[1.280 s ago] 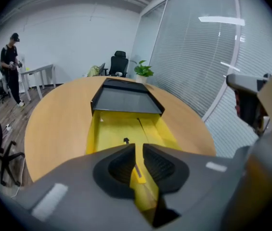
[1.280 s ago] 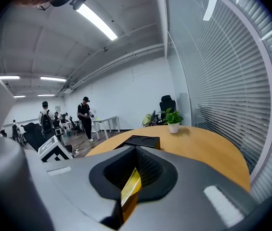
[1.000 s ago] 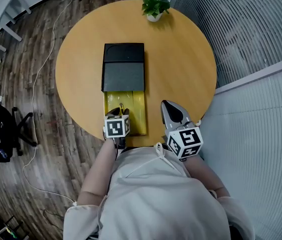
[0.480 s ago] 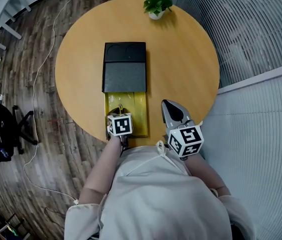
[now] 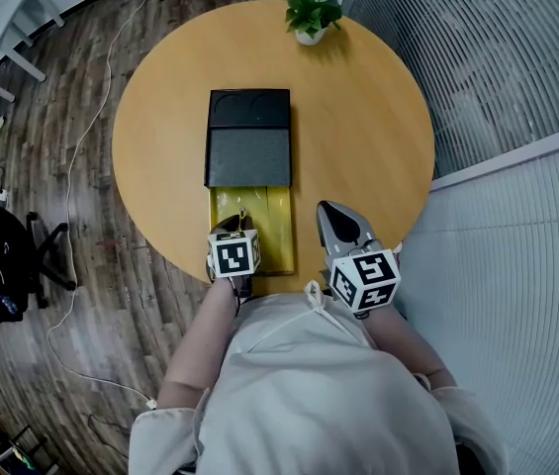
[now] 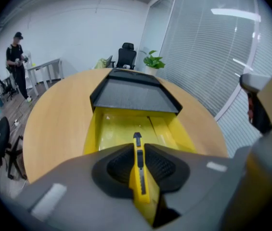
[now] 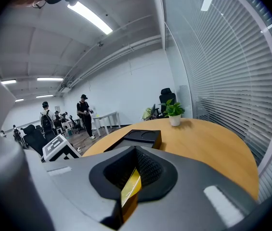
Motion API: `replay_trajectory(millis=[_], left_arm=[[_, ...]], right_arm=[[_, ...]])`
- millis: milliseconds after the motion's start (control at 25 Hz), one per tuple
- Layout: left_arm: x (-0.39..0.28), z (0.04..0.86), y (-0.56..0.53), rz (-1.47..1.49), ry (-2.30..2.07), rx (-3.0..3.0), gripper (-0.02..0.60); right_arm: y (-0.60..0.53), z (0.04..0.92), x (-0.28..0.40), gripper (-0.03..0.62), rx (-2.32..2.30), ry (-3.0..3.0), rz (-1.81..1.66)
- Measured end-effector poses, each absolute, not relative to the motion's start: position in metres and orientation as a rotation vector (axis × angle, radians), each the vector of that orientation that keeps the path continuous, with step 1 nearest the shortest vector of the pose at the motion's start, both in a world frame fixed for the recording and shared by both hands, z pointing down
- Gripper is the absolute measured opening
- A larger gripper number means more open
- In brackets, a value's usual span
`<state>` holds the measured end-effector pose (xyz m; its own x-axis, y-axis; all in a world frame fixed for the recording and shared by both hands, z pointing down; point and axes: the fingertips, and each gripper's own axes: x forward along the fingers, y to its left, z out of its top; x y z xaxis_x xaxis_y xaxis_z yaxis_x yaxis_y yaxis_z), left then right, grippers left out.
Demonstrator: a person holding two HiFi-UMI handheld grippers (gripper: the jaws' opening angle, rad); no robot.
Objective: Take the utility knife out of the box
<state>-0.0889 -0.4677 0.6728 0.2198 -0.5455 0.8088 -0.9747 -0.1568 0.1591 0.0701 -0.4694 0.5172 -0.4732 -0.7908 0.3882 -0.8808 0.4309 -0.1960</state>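
Left gripper (image 6: 137, 150): grey fingers (image 6: 78, 186) with black ribbed pads (image 6: 119, 165), closing on a yellow utility knife with a black slider (image 6: 139, 177). The knife stands on edge between the fingers, touched on both flanks, its tip pointing away past the fingertips.

Just beyond the fingertips is a glossy yellow plastic box (image 6: 108, 129), open at the near end, with a matt black flat lid (image 6: 133, 95) over its far part. Both rest on a round light-wood counter (image 6: 54, 114).

Far beyond the fingers, at the counter's far rim, is a small green potted plant (image 6: 153, 62). A black office chair (image 6: 127, 54) stands behind it. Far left of the fingers a person in dark clothes (image 6: 16, 57) is standing. To the right are white slatted blinds (image 6: 203, 57).
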Motion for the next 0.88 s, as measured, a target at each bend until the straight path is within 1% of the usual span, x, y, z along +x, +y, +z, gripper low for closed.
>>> replay_trajectory(millis=[240, 600, 720, 880], left_arm=[[-0.08, 0.583, -0.486, 0.664, -1.536, 2.062, 0.067], [-0.071, 0.421, -0.495, 0.279, -1.741, 2.422, 0.067], [-0.069, 0.389, -0.491, 0.199, -1.739, 2.528, 0.067], [-0.07, 0.37, -0.486, 0.108, -1.718, 2.569, 0.067]], right_arm=[[-0.469, 0.503, 0.067, 0.002, 1.483, -2.471, 0.522], [-0.474, 0.443, 0.066, 0.0, 1.523, -2.534, 0.425], [-0.476, 0.423, 0.065, 0.0, 1.541, -2.573, 0.374], [-0.472, 0.403, 0.066, 0.0, 1.557, -2.585, 0.27]])
